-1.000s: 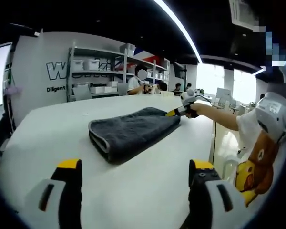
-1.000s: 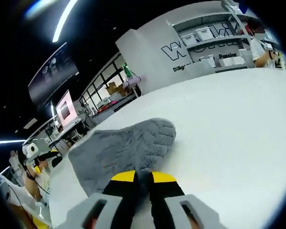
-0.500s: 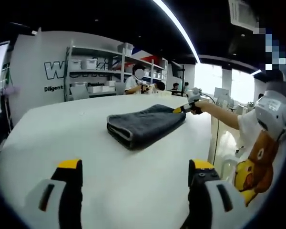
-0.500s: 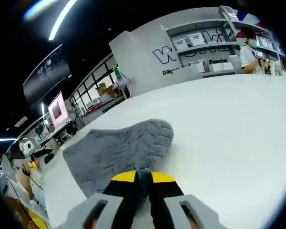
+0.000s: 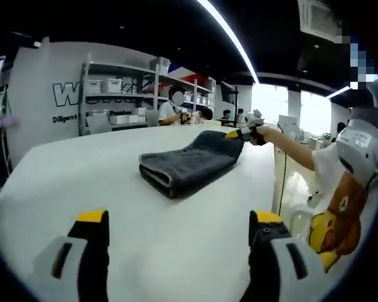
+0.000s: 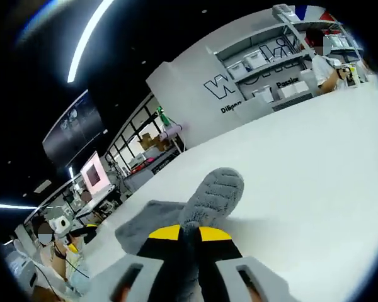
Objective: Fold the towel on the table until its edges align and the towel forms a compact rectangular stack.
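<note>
A dark grey towel [image 5: 188,162] lies folded on the white table [image 5: 82,182], its folded layers facing me in the left gripper view. My left gripper [image 5: 176,242] hangs open over bare table, well short of the towel. My right gripper [image 5: 236,134] comes in from the right at the towel's far end, shut on that end and lifting it slightly. In the right gripper view the towel [image 6: 215,196] rises in a rounded fold from between the closed jaws of the right gripper [image 6: 189,236], with the rest of the cloth lying flat to the left.
Shelves with white bins [image 5: 120,100] stand behind the table, and people sit near them [image 5: 175,112]. A person's arm and cartoon-print shirt [image 5: 340,195] are at the right. Desks with monitors [image 6: 91,179] lie beyond the table edge.
The right gripper has raised the towel's end, so the cloth now humps up in front of its jaws. The left gripper stays open and still.
</note>
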`<state>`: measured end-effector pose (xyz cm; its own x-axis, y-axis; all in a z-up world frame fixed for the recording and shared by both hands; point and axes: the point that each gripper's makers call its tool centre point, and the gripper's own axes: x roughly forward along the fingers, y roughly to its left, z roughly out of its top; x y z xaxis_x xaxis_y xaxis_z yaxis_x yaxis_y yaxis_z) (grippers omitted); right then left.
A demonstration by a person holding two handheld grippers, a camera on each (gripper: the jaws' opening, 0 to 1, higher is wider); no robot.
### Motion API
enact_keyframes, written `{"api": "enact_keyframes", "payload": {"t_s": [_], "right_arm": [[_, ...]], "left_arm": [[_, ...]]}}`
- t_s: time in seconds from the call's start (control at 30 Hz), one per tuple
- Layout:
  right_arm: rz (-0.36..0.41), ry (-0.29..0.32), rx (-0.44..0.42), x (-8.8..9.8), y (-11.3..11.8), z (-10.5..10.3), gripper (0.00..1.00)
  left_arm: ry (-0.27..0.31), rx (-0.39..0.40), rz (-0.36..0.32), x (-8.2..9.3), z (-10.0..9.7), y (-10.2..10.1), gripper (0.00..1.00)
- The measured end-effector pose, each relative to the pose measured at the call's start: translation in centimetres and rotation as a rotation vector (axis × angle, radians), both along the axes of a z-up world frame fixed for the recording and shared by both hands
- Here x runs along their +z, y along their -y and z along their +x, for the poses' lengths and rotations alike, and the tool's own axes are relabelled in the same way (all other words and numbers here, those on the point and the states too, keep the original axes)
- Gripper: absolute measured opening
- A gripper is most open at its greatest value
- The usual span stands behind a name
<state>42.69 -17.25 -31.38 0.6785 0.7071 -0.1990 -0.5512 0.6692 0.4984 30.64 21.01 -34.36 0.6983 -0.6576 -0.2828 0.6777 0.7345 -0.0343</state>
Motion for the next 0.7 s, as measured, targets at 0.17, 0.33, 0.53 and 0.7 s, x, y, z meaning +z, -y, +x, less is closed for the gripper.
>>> {"api": "enact_keyframes", "payload": {"t_s": [0.17,0.33,0.53,0.7], "right_arm": [[-0.016,0.048,0.065,3.4,-5.0,-0.5,0.08],[-0.097,0.098,0.127,5.7,-9.7,-0.7,0.08],[-0.196,0.118,0.190,6.5,-15.1,-0.8,0.08],[-0.247,0.113,0.240,6.0,-19.3,-1.3,0.08]], "left_arm": [[0.006,-0.005,-0.008,0.1,-0.1,-0.1,0.97],[0.012,-0.013,-0.014,0.1,-0.4,-0.2,0.97],[0.025,-0.032,-0.025,0.5,-0.5,0.0,0.96],[0.033,-0.043,-0.030,0.6,-0.6,0.4,0.96]]}}
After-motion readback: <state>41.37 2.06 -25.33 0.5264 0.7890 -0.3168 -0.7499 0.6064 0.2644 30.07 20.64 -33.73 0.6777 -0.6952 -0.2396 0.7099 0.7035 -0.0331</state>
